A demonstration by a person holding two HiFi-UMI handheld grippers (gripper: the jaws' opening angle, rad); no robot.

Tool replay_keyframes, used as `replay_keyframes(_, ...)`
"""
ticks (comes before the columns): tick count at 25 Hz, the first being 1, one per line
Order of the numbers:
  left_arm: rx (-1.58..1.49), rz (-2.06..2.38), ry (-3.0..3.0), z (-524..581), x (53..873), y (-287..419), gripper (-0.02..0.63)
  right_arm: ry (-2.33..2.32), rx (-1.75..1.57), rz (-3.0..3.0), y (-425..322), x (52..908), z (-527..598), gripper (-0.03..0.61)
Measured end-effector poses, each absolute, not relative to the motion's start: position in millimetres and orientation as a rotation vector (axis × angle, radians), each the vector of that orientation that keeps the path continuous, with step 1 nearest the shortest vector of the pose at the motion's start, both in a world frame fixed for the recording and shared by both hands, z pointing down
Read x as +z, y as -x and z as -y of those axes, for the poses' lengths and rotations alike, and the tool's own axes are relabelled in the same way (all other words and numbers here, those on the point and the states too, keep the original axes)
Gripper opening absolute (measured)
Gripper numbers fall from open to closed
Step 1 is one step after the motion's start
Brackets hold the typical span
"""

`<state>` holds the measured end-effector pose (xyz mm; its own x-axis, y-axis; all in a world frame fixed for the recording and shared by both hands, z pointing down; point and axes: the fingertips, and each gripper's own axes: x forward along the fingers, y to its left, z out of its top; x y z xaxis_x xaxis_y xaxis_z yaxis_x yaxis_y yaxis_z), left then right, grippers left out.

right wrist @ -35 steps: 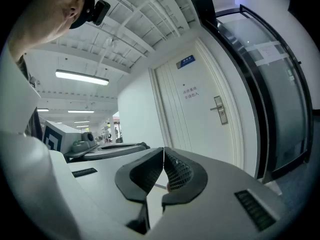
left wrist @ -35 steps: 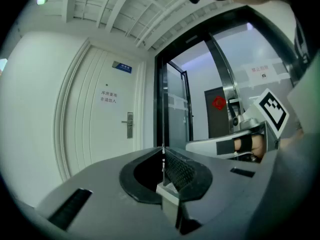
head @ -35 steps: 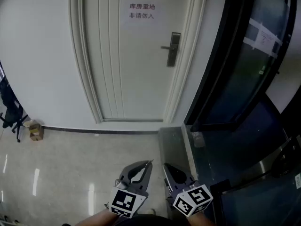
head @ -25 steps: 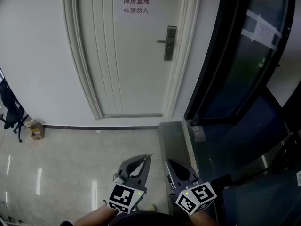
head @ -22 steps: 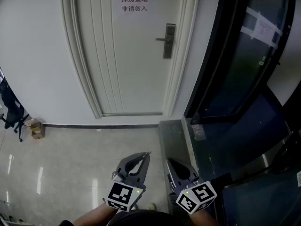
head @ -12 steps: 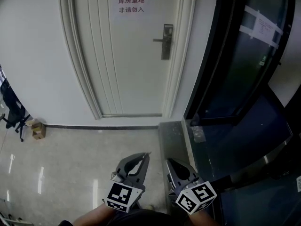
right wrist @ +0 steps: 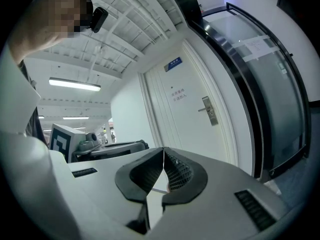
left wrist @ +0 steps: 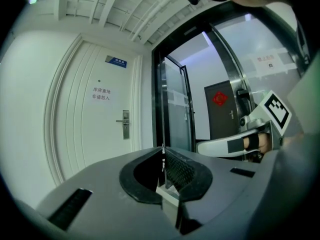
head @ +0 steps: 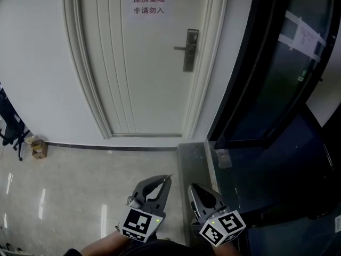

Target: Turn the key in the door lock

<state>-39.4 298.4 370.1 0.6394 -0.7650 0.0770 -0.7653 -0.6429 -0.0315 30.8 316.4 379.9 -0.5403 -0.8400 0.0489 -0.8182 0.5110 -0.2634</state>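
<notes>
Slightly closer than a moment ago, the white door (head: 144, 79) fills the upper head view, shut, with a red-lettered sign (head: 148, 6) high on it. Its lock (head: 188, 49) is a tall metal plate near the door's right edge, its lever (head: 180, 48) pointing left; detail below the lever is too small to make out. Left gripper (head: 168, 179) and right gripper (head: 190, 188) stay low, side by side, well apart from the door and aimed at it, both jaws clenched on nothing

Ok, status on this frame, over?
Left gripper jaws shut on thin sliver, likely the key; right gripper shut, empty. Door lock far ahead, untouched. Nothing in the way.
</notes>
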Motion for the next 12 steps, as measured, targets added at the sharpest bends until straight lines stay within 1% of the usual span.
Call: replay_keyframes(12,0.121,1.216,-2.891,-146.7,368.2,44.7,0.011,1.564,-0.389,-2.589,-22.5,373.7,-164.3,0.015)
